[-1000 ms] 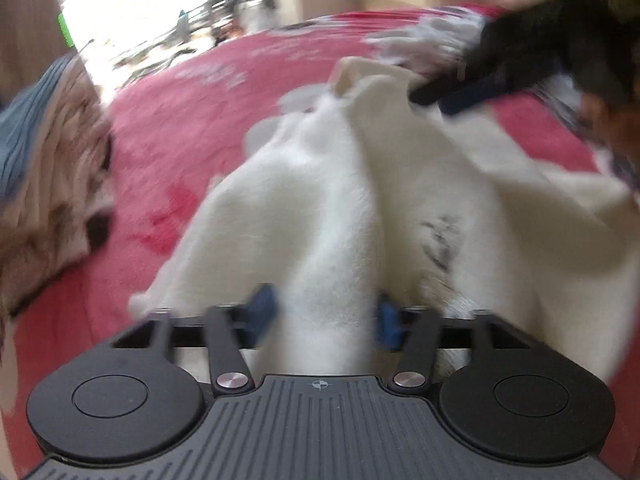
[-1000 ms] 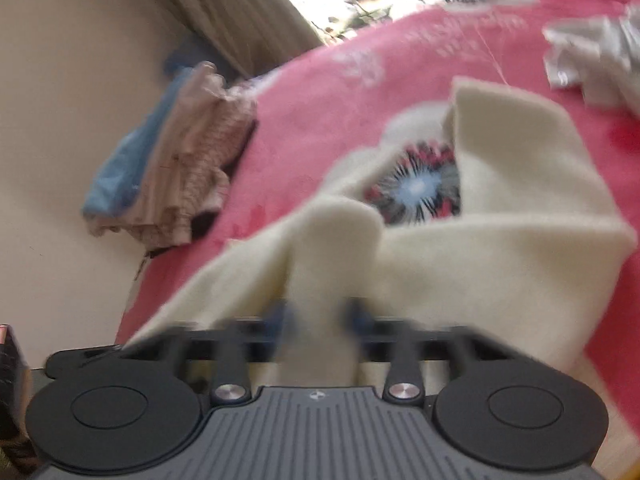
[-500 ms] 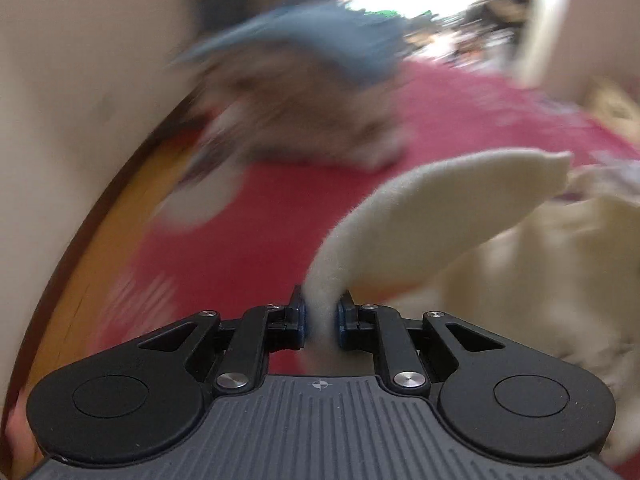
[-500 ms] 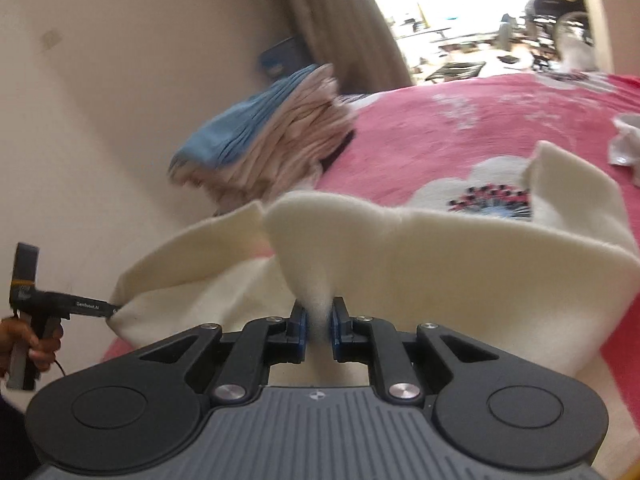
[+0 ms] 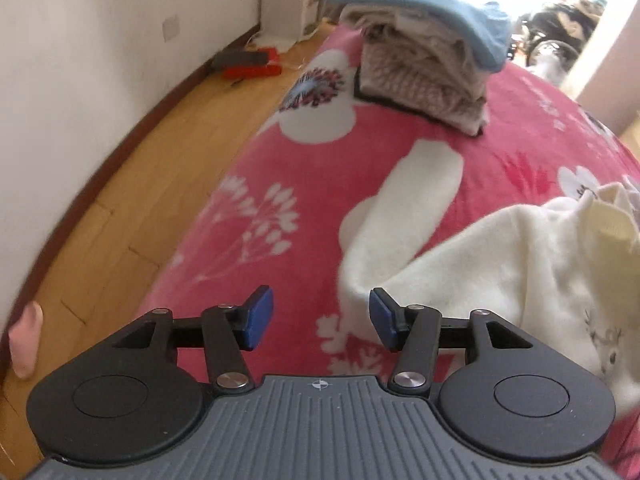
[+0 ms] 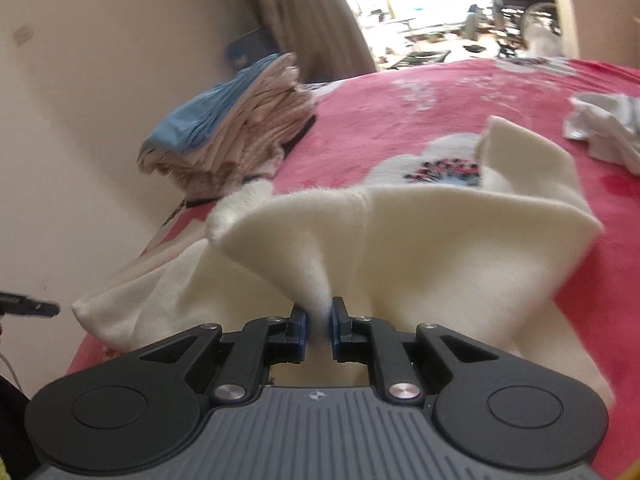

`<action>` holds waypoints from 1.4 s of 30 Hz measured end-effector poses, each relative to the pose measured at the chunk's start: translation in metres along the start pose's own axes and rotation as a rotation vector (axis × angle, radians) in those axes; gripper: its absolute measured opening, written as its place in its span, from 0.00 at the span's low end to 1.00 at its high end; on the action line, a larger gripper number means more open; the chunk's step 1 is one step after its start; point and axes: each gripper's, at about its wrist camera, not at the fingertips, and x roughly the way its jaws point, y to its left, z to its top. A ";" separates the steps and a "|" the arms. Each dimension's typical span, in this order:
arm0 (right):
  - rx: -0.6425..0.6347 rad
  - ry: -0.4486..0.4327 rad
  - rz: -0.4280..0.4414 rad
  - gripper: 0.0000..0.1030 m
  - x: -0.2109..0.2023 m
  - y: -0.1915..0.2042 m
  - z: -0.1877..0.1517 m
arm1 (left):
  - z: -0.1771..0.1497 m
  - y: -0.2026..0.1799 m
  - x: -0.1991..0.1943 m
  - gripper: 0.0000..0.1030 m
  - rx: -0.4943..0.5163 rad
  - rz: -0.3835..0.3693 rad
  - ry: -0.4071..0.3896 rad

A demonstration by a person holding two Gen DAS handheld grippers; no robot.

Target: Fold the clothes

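A cream fleece sweater (image 5: 500, 264) lies on the pink flowered bedspread (image 5: 288, 184), one sleeve (image 5: 416, 192) stretched out toward the far left. My left gripper (image 5: 321, 318) hovers at the bed's edge, its jaws opening, with only bedspread between the blue pads; the sweater's fold lies just right of its right pad. In the right wrist view my right gripper (image 6: 319, 328) is shut on a pinched ridge of the same sweater (image 6: 420, 248), which is lifted and drapes to both sides.
A stack of folded clothes (image 5: 428, 60) topped by a blue garment (image 6: 208, 116) sits at the bed's far left corner. A crumpled white garment (image 6: 604, 128) lies at the right. Wooden floor (image 5: 132, 184) and a white wall (image 5: 80, 52) run along the bed's left side.
My left gripper let go of the sweater's sleeve and its jaws spread; the sleeve now lies flat on the bedspread. My right gripper keeps its pinch and shifted a little.
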 end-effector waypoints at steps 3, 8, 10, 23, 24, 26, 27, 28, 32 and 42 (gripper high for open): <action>0.039 0.026 -0.009 0.13 -0.002 -0.006 -0.011 | -0.004 0.022 -0.014 0.53 -0.050 -0.035 0.028; 0.047 0.055 -0.026 0.13 0.009 -0.011 -0.020 | 0.004 0.038 -0.037 0.53 -0.097 -0.025 -0.067; 0.074 0.051 -0.022 0.13 0.010 -0.014 -0.019 | 0.023 0.011 -0.026 0.55 -0.003 -0.093 -0.112; 0.014 0.095 -0.060 0.17 -0.026 -0.001 -0.041 | 0.077 -0.268 0.125 0.66 0.776 -0.741 0.002; -0.038 0.122 -0.059 0.17 -0.025 0.002 -0.041 | 0.076 -0.275 0.132 0.67 0.798 -0.770 0.025; -0.155 0.155 -0.062 0.25 -0.028 0.004 -0.033 | 0.071 -0.287 0.144 0.67 0.843 -0.795 0.069; -0.209 0.152 -0.049 0.30 -0.034 0.002 -0.025 | 0.069 -0.290 0.149 0.66 0.862 -0.790 0.086; -0.264 0.149 -0.035 0.41 -0.040 0.000 -0.017 | 0.066 -0.292 0.155 0.66 0.881 -0.786 0.103; -0.436 0.077 -0.013 0.64 -0.053 -0.006 0.018 | 0.057 -0.283 0.164 0.66 0.932 -0.767 0.137; -0.725 0.125 0.227 0.88 0.031 0.013 0.070 | 0.059 -0.281 0.181 0.66 0.895 -0.757 0.175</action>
